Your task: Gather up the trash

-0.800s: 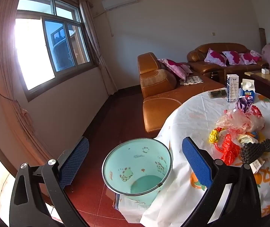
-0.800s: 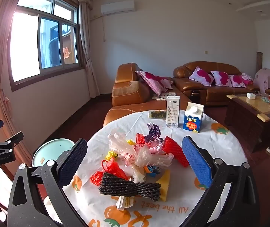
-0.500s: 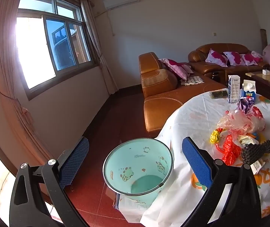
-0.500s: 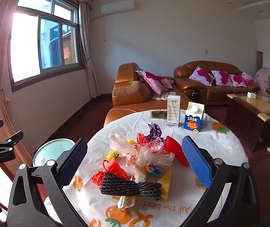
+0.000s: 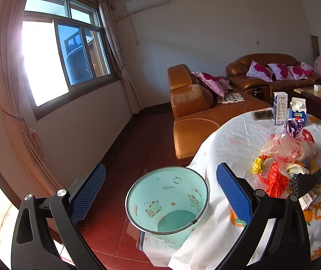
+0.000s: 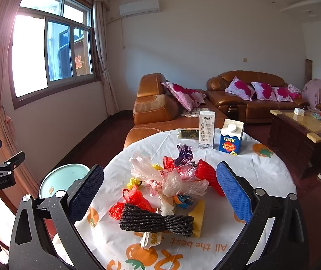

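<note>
A pile of trash (image 6: 171, 180) lies on the round table (image 6: 261, 168): clear and red plastic bags, a purple wrapper, red foam netting and a black foam net (image 6: 156, 220) nearest me. My right gripper (image 6: 160, 186) hovers wide open above the near side of the pile, touching nothing. A mint-green bin (image 5: 167, 200) stands on the floor at the table's left edge, empty inside. My left gripper (image 5: 160, 186) hangs wide open over the bin with nothing between its fingers. The trash pile (image 5: 286, 157) appears at the right of the left wrist view.
A blue milk carton (image 6: 231, 137), a tall white box (image 6: 206, 129) and a dark packet (image 6: 188, 133) stand at the table's far side. Brown leather sofas (image 6: 160, 108) lie behind, a wooden coffee table (image 6: 306, 130) at right. Red tiled floor (image 5: 138, 146) stretches left of the bin.
Both views have drifted only slightly; the bin sits a touch further right in the left wrist view. Both grippers stay wide open and nothing was picked up.
</note>
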The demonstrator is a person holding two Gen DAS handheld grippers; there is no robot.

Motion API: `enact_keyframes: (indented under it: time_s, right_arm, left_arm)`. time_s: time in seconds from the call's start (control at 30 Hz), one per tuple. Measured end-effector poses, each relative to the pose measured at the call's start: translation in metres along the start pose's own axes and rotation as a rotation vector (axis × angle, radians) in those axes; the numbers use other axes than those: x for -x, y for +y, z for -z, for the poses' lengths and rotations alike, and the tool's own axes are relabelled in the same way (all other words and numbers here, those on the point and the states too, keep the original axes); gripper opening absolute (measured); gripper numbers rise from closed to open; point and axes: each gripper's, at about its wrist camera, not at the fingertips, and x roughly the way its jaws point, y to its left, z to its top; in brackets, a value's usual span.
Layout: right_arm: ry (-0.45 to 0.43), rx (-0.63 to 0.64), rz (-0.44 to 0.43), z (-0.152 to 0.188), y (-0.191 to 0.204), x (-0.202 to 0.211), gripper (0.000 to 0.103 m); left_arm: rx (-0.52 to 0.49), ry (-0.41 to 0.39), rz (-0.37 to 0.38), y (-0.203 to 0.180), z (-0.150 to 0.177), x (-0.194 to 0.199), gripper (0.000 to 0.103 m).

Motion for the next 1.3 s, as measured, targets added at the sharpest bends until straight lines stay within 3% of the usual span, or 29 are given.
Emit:
enact_keyframes:
  time_s: [1.3]
  right_arm:
    - [0.014, -0.002, 0.001, 0.0071, 0.0075, -0.0068, 0.098]
  left_arm:
    - [0.014, -0.006, -0.026, 0.0044, -0.0013, -0.001, 0.097]
